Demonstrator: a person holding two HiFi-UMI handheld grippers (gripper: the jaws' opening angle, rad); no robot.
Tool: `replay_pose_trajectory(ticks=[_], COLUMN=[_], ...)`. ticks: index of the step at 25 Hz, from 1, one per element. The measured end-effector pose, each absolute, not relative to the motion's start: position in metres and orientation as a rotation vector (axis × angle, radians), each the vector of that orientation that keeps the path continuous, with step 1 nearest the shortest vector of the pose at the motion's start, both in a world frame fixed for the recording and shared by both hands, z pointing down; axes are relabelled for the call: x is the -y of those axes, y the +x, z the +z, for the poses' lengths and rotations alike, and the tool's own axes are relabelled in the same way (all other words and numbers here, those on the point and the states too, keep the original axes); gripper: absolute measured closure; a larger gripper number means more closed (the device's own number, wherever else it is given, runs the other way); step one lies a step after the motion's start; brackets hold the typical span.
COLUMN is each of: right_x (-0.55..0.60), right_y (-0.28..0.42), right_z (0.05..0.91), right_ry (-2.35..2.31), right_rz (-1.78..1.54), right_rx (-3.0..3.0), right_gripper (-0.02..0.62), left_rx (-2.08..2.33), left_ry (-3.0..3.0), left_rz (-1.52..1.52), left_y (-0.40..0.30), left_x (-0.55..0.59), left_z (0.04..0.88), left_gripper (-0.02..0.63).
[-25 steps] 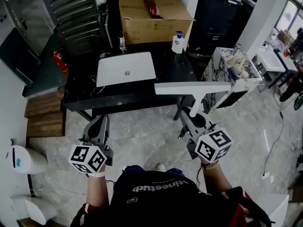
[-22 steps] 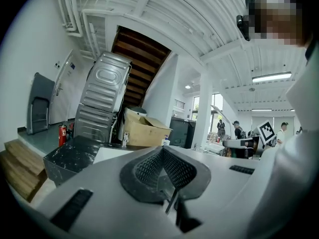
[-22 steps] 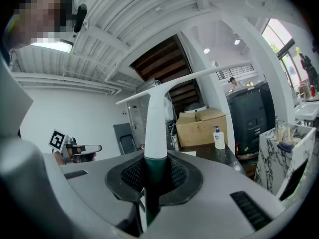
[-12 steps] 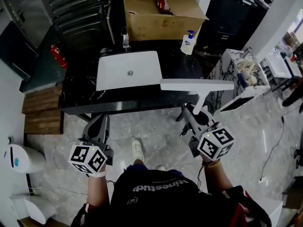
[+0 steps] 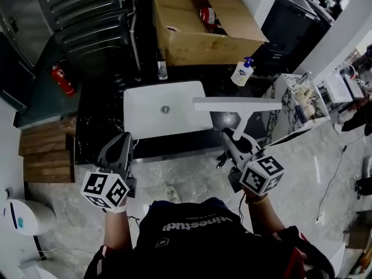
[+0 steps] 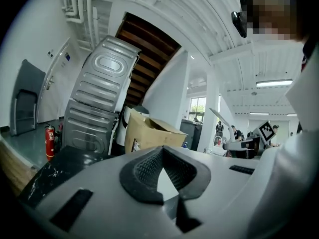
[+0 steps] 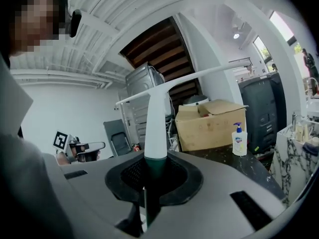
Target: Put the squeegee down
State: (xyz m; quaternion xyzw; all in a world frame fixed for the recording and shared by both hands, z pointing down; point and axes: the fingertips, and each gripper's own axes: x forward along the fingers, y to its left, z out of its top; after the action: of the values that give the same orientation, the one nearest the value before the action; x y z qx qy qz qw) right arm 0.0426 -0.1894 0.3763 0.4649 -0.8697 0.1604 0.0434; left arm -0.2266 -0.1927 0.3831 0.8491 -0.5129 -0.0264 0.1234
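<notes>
White plastic is what the squeegee (image 5: pixel 237 104) is made of, with a dark green end on its handle, and it is not yet put down. It is held in the air by the right tongs (image 5: pixel 235 142), which are closed on the green end of the handle; in the right gripper view the handle (image 7: pixel 156 118) is seen standing out from between the two pads, with the long blade lying across at its far end. In the head view the blade is seen over the front part of the black marble bench (image 5: pixel 96 127), just to the right of the white sink (image 5: pixel 148 115), but no contact with the bench can be seen.

Nothing of the task itself is done so far, it is judged. What is left is this: a free place on the bench must be reached, the squeegee must be lowered until it lies there, and the right tongs must be opened and taken away.

Both hands are held in front of the body, well apart, with the marker cubes toward the person. The right tongs are pointed forward at the bench and tilted a little downward. The left tongs (image 5: pixel 120 147) are pointed nearly level at the bench edge; they appear closed, and nothing is held between them (image 6: pixel 167 183).
</notes>
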Motion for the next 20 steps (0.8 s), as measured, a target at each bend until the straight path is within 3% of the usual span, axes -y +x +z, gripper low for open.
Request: replay_pose_trajectory(ticks=[14,20], right_x=[0.259,0.290], right_y=[0.096,0.157], right_z=[0.395,0.467], right_ry=[1.612,1.708], right_rz=[0.577,1.044], right_rx=[2.461,2.328], right_gripper=[0.525,0.525], left_rx=[1.319,1.295], left_ry=[2.505,2.517], left_rz=[-0.099,-0.073], left_y=[-0.202,-0.171], left_x=[0.277,0.292], left_z=[0.394,0.392], left_gripper=[0.594,0.594])
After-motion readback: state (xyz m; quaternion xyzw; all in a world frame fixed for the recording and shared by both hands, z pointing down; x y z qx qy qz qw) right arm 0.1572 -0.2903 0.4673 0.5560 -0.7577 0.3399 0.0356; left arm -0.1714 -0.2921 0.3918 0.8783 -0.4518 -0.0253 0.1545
